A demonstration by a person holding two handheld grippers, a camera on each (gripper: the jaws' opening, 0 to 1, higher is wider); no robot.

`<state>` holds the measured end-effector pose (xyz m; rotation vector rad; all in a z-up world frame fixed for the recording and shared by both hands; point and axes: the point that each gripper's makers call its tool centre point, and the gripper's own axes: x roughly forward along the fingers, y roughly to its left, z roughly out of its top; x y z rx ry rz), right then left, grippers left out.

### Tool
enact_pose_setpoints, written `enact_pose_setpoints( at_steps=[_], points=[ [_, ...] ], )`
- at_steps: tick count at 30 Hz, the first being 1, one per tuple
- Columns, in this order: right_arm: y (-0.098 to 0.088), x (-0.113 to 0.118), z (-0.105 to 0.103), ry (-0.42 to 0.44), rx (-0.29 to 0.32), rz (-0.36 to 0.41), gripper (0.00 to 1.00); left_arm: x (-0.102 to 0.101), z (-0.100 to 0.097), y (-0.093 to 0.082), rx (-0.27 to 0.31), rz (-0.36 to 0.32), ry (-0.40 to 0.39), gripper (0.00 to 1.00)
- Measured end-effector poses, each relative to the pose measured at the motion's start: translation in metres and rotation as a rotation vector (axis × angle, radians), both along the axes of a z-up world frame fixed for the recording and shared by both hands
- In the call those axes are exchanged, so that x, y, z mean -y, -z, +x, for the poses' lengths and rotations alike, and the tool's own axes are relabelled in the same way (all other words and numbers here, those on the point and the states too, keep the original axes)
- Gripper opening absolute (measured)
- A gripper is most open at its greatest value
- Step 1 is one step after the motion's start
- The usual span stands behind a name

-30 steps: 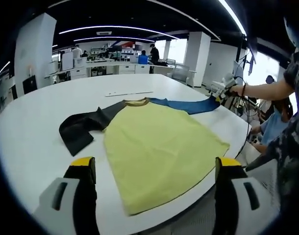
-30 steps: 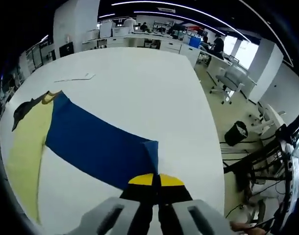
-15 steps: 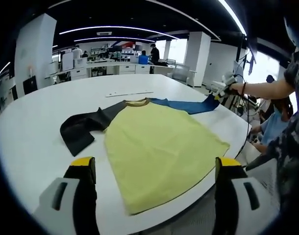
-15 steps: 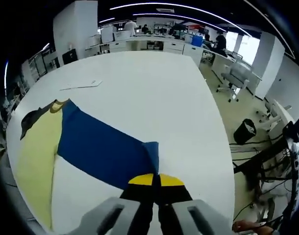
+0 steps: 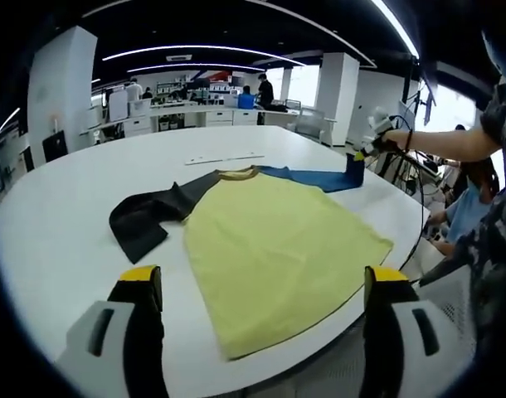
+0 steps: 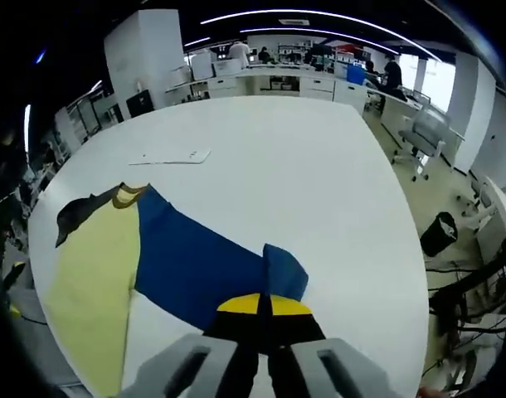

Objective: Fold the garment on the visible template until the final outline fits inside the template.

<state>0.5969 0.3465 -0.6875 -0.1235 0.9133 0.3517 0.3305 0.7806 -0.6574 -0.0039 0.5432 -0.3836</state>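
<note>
A shirt lies flat on the white round table (image 5: pixel 54 215), with a yellow body (image 5: pixel 274 240), a black sleeve (image 5: pixel 145 220) and a blue sleeve (image 5: pixel 307 177). My left gripper (image 5: pixel 263 278) hovers open over the near table edge, short of the yellow hem, holding nothing. My right gripper (image 6: pixel 261 305) is shut on the blue sleeve's cuff (image 6: pixel 282 274), which is lifted and curled back over the blue sleeve (image 6: pixel 191 265). In the left gripper view that right gripper (image 5: pixel 371 139) holds the cuff (image 5: pixel 353 168) up at the far right. The yellow body (image 6: pixel 91 278) and black sleeve (image 6: pixel 75 217) lie beyond.
A thin white sheet (image 6: pixel 172 156) lies on the table past the collar, also seen as the white sheet (image 5: pixel 220 158). A person's arm (image 5: pixel 440 145) reaches in from the right. Office chairs (image 6: pixel 423 133), a bin (image 6: pixel 440 234) and desks (image 5: pixel 195 112) stand beyond the table's edge.
My right gripper has raised the blue cuff and carried it inward toward the shirt's body, so the sleeve end now curls over itself. The left gripper has stayed open in place.
</note>
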Motion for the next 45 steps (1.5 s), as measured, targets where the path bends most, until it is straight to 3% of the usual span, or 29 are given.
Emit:
enact_pose_setpoints(
  at_steps=[24, 36, 45],
  points=[
    [-0.005, -0.075, 0.041, -0.155, 0.005, -0.018, 0.00, -0.012, 0.000, 0.008, -0.022, 0.020, -0.013, 0.99],
    [-0.013, -0.113, 0.045, -0.246, 0.013, -0.051, 0.00, -0.015, 0.003, 0.006, -0.022, 0.022, -0.014, 0.99],
    [-0.018, -0.147, 0.041, -0.289, 0.018, -0.020, 0.00, -0.012, 0.005, 0.007, -0.024, 0.008, -0.007, 0.99]
  ],
)
